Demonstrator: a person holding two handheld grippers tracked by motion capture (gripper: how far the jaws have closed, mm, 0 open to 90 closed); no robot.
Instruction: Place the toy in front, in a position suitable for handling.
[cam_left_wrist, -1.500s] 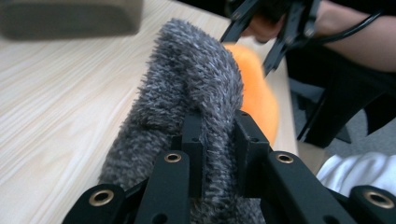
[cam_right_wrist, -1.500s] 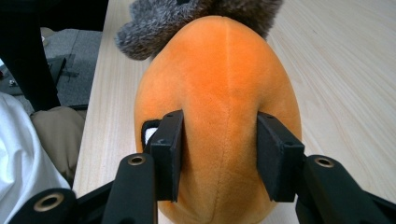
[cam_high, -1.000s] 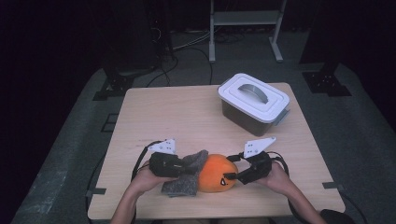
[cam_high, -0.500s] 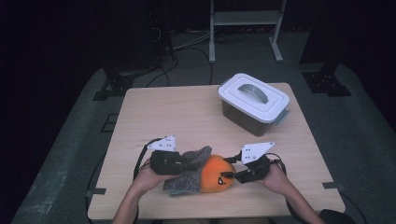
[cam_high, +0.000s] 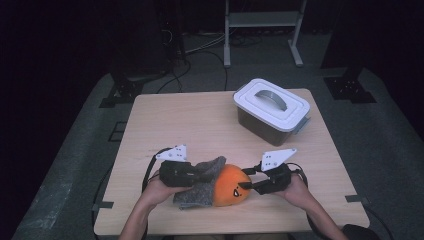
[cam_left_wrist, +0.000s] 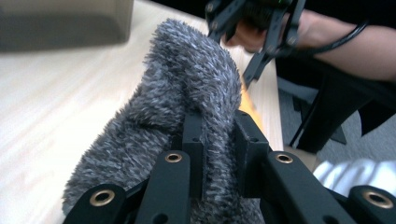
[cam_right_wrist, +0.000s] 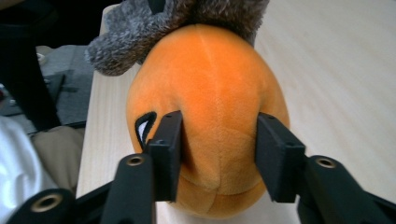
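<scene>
An orange plush toy (cam_high: 232, 187) with a small black face lies near the table's front edge, one end tucked into a grey fuzzy cover (cam_high: 199, 194). My left gripper (cam_high: 205, 176) is shut on a fold of the grey fuzzy cover (cam_left_wrist: 187, 79), which bunches between the jaws of the left gripper (cam_left_wrist: 219, 135). From the other side, my right gripper (cam_high: 246, 181) has just been closing its jaws on the plush. In the right gripper view its pads (cam_right_wrist: 169, 140) dent the orange plush (cam_right_wrist: 210, 70) on both sides, with the grey cover (cam_right_wrist: 126, 42) beyond.
A clear lidded storage box (cam_high: 270, 107) with a white lid and handle stands at the table's back right. The wooden table (cam_high: 190, 120) has bare surface between it and my hands. A metal rack and cables stand on the floor behind.
The right gripper's jaws have narrowed onto the orange plush. Both hands and the toy have stayed almost in place.
</scene>
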